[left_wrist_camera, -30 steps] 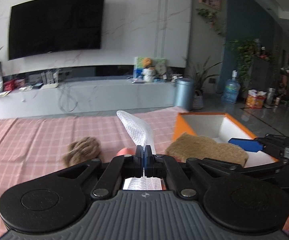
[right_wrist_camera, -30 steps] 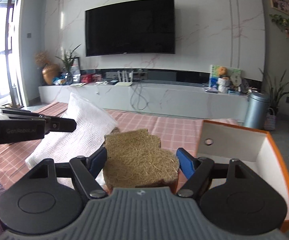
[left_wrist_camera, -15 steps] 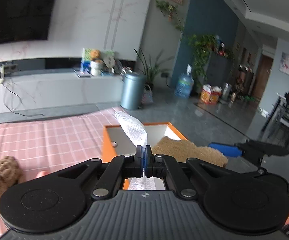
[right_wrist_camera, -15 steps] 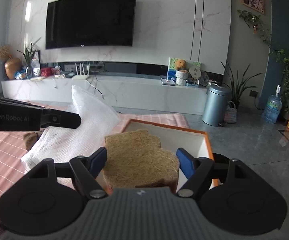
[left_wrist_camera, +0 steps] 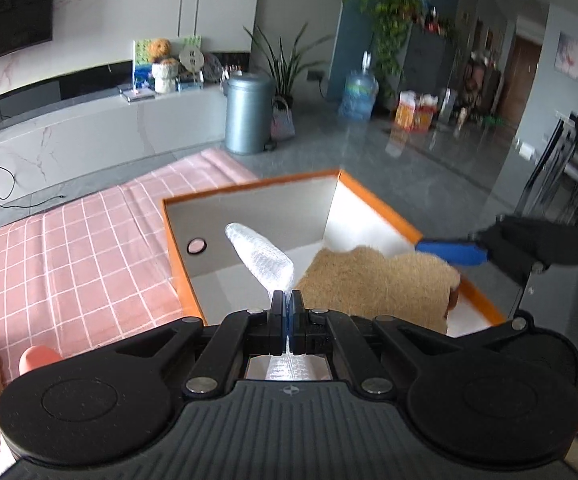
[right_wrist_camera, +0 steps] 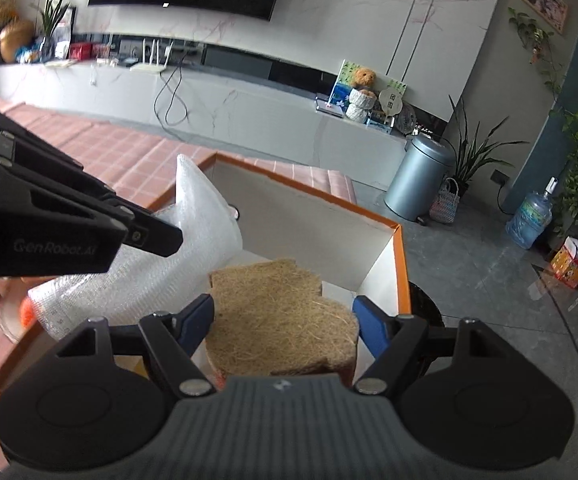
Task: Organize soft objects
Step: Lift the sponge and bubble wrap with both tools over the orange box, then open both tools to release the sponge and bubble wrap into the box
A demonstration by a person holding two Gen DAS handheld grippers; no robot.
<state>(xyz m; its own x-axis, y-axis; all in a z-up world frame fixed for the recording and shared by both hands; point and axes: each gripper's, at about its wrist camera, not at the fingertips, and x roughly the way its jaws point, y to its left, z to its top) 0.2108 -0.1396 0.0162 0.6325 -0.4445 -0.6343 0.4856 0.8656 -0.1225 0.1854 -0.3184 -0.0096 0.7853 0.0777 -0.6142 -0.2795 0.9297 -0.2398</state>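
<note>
L hand-held gripper (left_wrist_camera: 288, 305) pinches 1 bubble-wrap sheet (left_wrist_camera: 263, 258) — R hand-held gripper (right_wrist_camera: 283, 322) clamps 1 fibre pad (right_wrist_camera: 285, 320), over 1 box (left_wrist_camera: 381, 208).

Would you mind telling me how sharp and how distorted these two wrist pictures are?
Left wrist view: the left tongs and bubble wrap are crisp; the floor beyond the orange box shows glare and slight smear; dark fisheye corners. Right wrist view: the right tongs and fibre pad are sharp; the TV bench bows with fisheye distortion; daylight is even.

Both wrist cameras look down, close above the shared orange box (left_wrist_camera: 373, 204) (right_wrist_camera: 403, 264).
</note>
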